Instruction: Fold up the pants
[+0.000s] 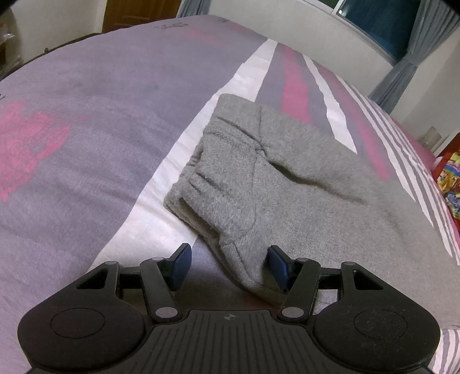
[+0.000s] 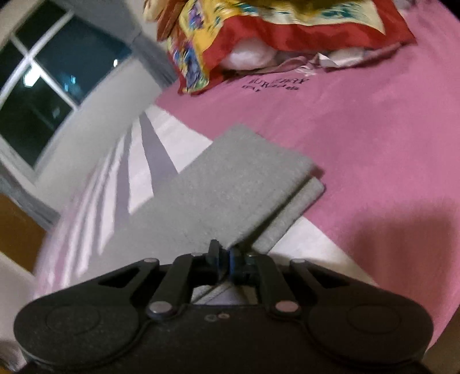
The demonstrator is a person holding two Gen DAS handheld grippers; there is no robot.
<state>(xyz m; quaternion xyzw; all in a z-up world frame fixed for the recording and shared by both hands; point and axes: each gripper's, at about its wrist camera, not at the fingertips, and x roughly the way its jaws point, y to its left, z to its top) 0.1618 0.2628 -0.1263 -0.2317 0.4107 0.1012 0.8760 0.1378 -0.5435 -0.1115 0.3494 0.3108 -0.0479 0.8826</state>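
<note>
Lying flat on the bed (image 1: 86,149), grey pants (image 1: 258,172) spread from 6 toward 1 o'clock in the left view, waist end nearest, likely laid out for folding. Left gripper (image 1: 228,266): jaws apart astride a waist corner, not pressing. Right gripper (image 2: 224,259): jaws nearly together at the leg edge (image 2: 238,241); grip on cloth unclear through blur.

I'm looking across a bed (image 1: 86,143) covered in a grey, pink and white striped sheet. Beyond its far edge runs a pale wall (image 1: 302,26), with a dark window (image 1: 373,17) to the right, framed by grey-blue curtains (image 1: 402,77). A brown wooden door (image 1: 138,11) stands far left. A colourful red-and-yellow quilt (image 2: 258,28) lies bunched on the pink end.
</note>
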